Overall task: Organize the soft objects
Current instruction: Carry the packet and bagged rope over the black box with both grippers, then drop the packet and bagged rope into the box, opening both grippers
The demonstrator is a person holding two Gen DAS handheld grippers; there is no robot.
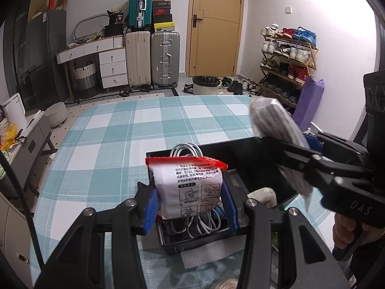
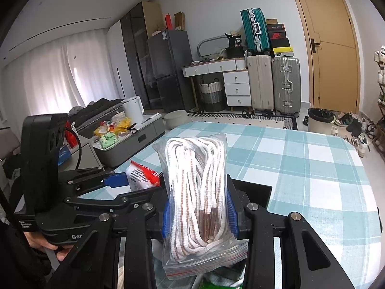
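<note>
left gripper (image 1: pixel 190 200): the fingers are clamped on the two sides of a white packet (image 1: pixel 190 187) with a red top edge. it hangs upright above the near part of the black box (image 1: pixel 207 238).
packet: soft, with printed text and drawings on the front. the blue pads (image 1: pixel 151 208) press into it a little. it looks light and easy to squeeze.
black box: it stands on the checked cloth (image 1: pixel 115 130), in the near middle. a grey cable coil (image 1: pixel 207 224) lies inside, partly under the packet, and one loop shows behind the packet.
right gripper (image 2: pixel 198 213): the fingers are clamped on a clear zip bag (image 2: pixel 197 204) of white rope with brown stripes. the bag is upright, above the right part of the box, and its bottom end sags below the pads.
step in hand: i judge both items are going to be put into the box.
how to do it well: lower the packet straight down beside the coil, not on top of the loop, and open only when it rests on something. bring the bag down in the free right part. keep the two grippers apart, they are near to each other here.
risk: the bag is slippery and heavy at the bottom, so it can slide out if the grip is loosened too high.
</note>
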